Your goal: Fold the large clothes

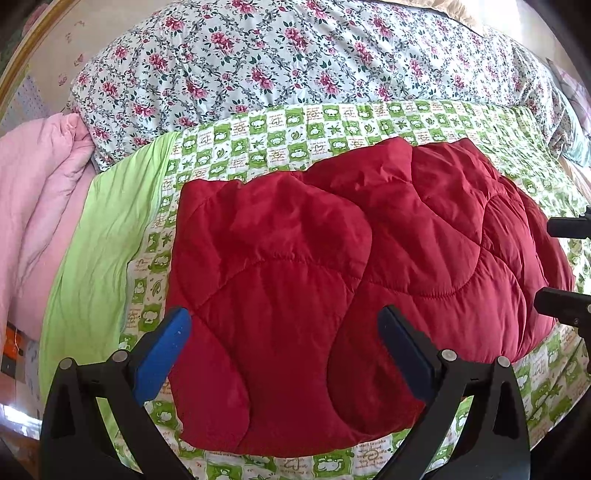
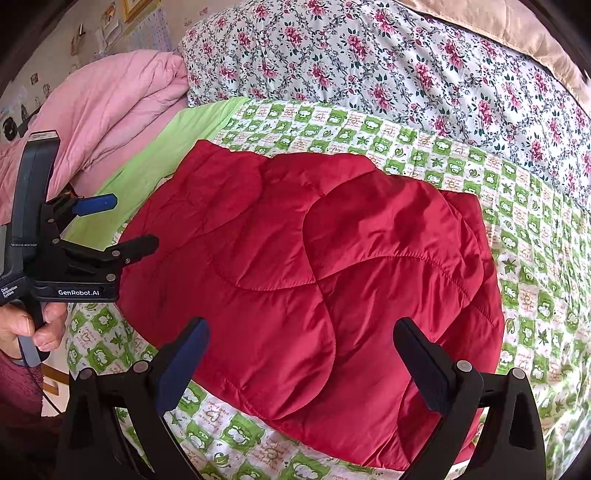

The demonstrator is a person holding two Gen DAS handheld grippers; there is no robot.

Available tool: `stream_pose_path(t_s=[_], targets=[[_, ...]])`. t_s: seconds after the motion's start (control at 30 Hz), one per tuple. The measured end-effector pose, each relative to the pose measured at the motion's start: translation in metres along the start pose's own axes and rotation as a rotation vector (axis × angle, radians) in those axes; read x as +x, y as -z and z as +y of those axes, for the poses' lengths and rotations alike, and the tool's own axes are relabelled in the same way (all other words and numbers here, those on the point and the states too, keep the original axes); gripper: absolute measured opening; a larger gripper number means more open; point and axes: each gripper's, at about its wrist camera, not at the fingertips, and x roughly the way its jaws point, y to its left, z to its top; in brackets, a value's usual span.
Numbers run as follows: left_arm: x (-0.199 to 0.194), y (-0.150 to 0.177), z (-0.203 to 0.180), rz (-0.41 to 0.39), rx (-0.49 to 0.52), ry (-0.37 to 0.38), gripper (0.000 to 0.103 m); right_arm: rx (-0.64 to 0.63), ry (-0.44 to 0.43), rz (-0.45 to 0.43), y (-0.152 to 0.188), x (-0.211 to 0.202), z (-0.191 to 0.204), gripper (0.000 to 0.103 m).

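Observation:
A red quilted jacket lies folded into a compact bundle on the green-and-white patterned bedsheet; it also fills the middle of the right wrist view. My left gripper is open and empty, held above the near left part of the jacket. It shows from the side at the left of the right wrist view. My right gripper is open and empty above the jacket's near edge. Its black fingertips poke in at the right edge of the left wrist view.
A floral quilt is piled along the far side of the bed. A pink blanket lies bunched at the left, next to a plain green strip of sheet. A tan cover lies at the far right.

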Motion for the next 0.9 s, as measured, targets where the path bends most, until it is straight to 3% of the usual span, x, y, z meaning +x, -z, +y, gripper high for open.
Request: stream_pose_path(t_s=[0.9], targets=[[0.002, -0.005, 0.0, -0.009, 0.011, -0.001, 0.102, -0.009, 0.017, -0.004, -0.01, 0.001, -0.003, 0.101]])
